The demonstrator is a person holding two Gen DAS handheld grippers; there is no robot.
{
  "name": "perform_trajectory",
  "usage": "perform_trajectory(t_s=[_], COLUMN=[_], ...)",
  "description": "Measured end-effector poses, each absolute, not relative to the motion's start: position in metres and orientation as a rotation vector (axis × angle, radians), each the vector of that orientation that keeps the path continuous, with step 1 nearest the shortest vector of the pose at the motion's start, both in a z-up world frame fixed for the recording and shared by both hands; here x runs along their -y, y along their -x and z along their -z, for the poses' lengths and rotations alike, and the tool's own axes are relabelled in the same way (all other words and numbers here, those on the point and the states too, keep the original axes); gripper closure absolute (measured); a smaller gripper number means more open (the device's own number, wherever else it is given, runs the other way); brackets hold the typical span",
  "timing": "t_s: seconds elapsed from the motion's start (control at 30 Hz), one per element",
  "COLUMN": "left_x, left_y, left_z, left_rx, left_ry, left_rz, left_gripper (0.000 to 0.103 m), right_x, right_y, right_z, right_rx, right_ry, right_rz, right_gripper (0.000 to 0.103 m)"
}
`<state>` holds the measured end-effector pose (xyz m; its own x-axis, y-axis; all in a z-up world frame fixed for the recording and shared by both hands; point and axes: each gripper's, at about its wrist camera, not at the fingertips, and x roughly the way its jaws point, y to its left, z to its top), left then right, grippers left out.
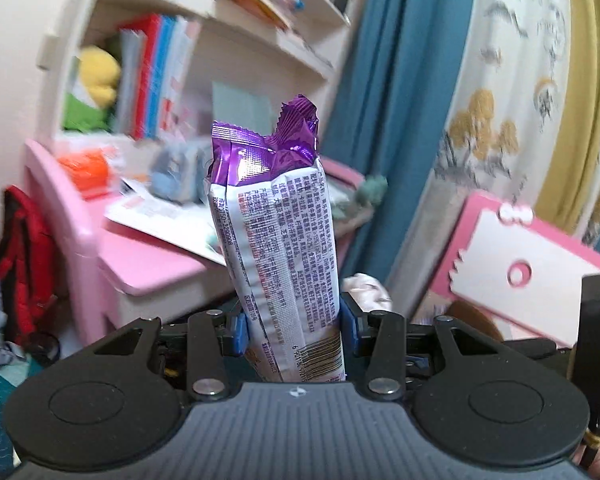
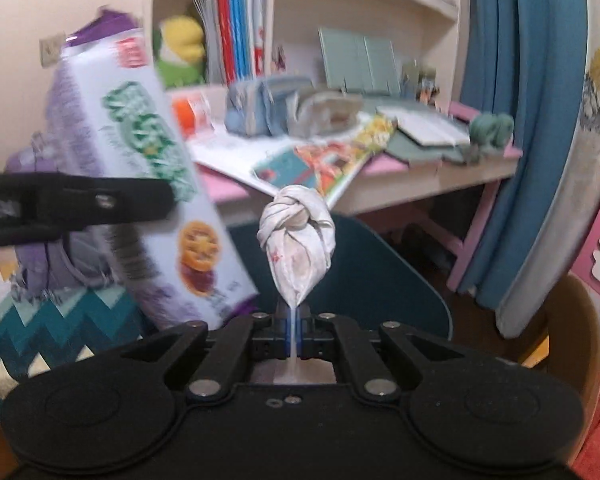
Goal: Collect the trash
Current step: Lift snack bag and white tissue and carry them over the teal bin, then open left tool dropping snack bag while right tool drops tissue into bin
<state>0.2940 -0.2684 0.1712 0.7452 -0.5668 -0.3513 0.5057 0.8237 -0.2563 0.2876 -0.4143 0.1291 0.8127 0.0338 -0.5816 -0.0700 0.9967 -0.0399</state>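
So we've got both pieces of trash in hand at this point. Our left gripper [image 1: 294,330] is closed partway around a snack packet [image 1: 276,240], blue pads pressing its lower sides near the barcode. Our right gripper [image 2: 291,326] is pinched pretty much all the way shut on the thin tail of a knotted tissue wad [image 2: 298,240].

Both things are up in the air in front of the pink desk [image 2: 496,156], not resting on anything. So the picking-up part looks done for these two; what's left, as far as we can judge, is dropping them somewhere, and we don't see any bin in either view. The desk is still covered in books and papers, but we can't tell if any of that counts as trash.

The packet's long axis runs straight out along the gripper fingers, torn purple end pointing away from us, barcode end down by the pads. In the right wrist view it leans with its top toward the upper left. The tissue wad stands the same way: tail in the pads, knot at the far end.
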Motion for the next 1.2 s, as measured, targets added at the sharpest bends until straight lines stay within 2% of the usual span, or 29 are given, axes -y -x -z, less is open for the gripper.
perform_trajectory(t_s=[0.4,0.47,0.7,0.87,1.1,1.2], left_x=[0.348,0.349,0.357,0.358,0.346,0.335], left_y=[-0.358,-0.359,-0.368,-0.364,-0.348,-0.337], left_z=[-0.111,-0.103,-0.086,-0.089,-0.106,-0.116], left_rx=[-0.690,-0.695,-0.755,-0.744,-0.684,-0.651], left_ry=[-0.012,-0.032,-0.054,-0.067,-0.060,-0.047], left_rz=[0.592,0.579,0.570,0.565,0.571,0.564], left_gripper=[0.058,0.057,0.053,0.036,0.036,0.030], right_x=[0.433,0.432,0.433,0.431,0.424,0.417], right_y=[-0.318,-0.317,-0.319,-0.313,-0.298,-0.288], right_z=[-0.098,-0.099,-0.097,-0.099,-0.112,-0.121], right_rx=[-0.833,-0.838,-0.876,-0.858,-0.822,-0.794], right_ry=[0.049,0.059,0.065,0.090,0.085,0.092], right_rz=[-0.070,-0.066,-0.056,-0.064,-0.082,-0.094], right_gripper=[0.100,0.090,0.086,0.068,0.060,0.052])
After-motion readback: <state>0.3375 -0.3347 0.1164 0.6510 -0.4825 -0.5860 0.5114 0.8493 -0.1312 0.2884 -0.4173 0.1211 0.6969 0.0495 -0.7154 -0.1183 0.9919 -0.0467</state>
